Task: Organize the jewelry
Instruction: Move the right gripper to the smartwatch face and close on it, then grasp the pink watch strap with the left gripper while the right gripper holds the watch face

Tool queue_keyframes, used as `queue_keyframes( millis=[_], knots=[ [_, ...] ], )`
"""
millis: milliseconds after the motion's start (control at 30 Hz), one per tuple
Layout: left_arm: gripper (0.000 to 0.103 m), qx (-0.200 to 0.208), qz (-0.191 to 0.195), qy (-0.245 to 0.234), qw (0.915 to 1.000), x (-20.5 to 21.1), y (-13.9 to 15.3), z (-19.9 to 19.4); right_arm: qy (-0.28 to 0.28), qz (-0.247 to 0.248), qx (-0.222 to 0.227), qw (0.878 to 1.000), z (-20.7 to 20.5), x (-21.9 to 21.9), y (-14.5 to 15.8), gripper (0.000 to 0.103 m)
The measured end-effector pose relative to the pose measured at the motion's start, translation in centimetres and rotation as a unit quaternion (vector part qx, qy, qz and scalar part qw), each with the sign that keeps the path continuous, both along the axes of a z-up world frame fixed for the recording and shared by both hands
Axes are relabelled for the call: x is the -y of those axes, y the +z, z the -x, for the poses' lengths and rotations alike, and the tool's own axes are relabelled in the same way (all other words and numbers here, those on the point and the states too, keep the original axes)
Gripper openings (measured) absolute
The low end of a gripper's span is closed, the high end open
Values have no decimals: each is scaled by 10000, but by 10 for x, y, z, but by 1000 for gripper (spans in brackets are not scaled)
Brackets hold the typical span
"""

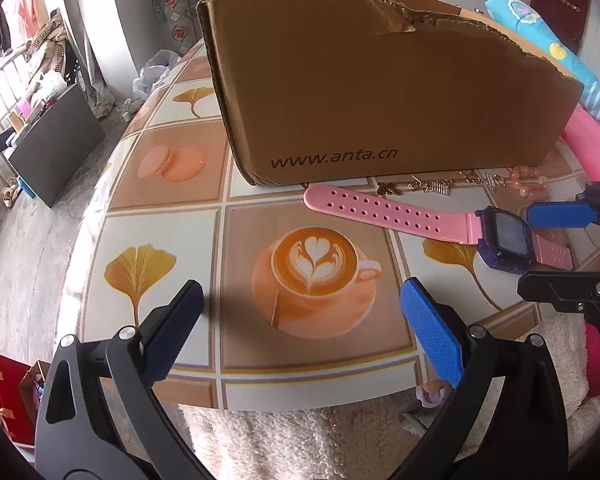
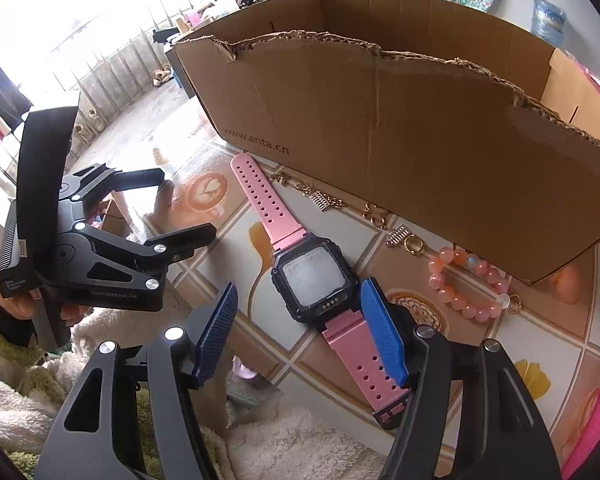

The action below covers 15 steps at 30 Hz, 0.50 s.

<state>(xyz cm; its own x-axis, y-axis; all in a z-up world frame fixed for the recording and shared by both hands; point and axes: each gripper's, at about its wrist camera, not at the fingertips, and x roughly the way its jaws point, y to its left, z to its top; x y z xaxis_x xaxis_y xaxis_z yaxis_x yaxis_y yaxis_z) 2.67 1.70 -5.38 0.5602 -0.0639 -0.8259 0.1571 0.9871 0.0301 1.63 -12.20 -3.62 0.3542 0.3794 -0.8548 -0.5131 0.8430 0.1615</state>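
Right wrist view: you are hovering the right gripper (image 2: 300, 332), jaws wide and empty, over the smartwatch (image 2: 314, 276); grip its rigid case, not the floppy strap.

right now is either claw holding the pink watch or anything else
Nothing is held. The right claw stands open around the watch lying on the table, pads not pressing it. The left claw is open and empty.

"www.anta.cn" on cardboard box (image 1: 380, 92) (also "GenRoboLAI", left gripper (image 2: 164, 208))
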Motion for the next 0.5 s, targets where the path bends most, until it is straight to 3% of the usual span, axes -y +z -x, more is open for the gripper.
queue_keyframes(
  millis=[200,367,500],
  knots=[
    [96,110,15,-42,9999,2,-1,3,-37,206,247,9995,-4,-8,-4,63],
    [96,269,44,-170,9995,1,-2,7,120,631,385,9972,-5,-20,-13,50],
    [96,426,-64,-229,9988,3,0,13,92,618,296,9976,-6,-19,-14,49]
  ],
)
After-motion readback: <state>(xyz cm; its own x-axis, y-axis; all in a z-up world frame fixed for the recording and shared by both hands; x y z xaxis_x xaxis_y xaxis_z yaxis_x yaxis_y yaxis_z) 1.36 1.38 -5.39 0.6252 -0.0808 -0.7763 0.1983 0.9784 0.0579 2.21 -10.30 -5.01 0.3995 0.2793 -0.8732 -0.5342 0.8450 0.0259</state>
